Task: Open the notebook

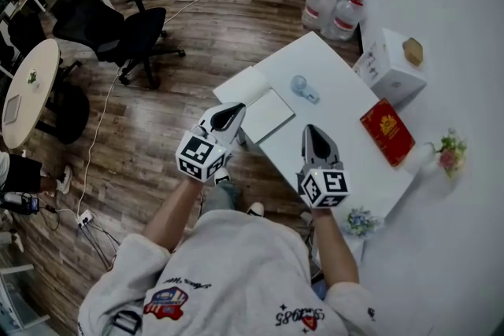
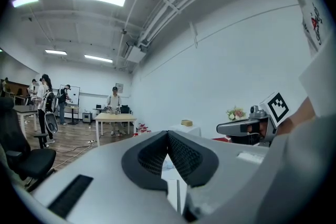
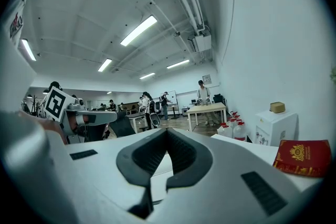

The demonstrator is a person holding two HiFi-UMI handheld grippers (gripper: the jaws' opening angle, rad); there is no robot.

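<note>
Notebook (image 1: 266,115) flat, shut, at tabletop's (image 1: 335,102) near edge, toward left corner. My left tool (image 1: 230,116) closed, empty, above that edge just beside notebook. My right tool (image 1: 315,139) closed too, empty, farther right. Red booklet (image 1: 387,131) by far edge.

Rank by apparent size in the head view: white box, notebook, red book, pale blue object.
1. white box, though it stands taller, so nearer the camera, which may inflate it
2. notebook and red book, too alike to split
3. pale blue object, clearly smallest
</note>
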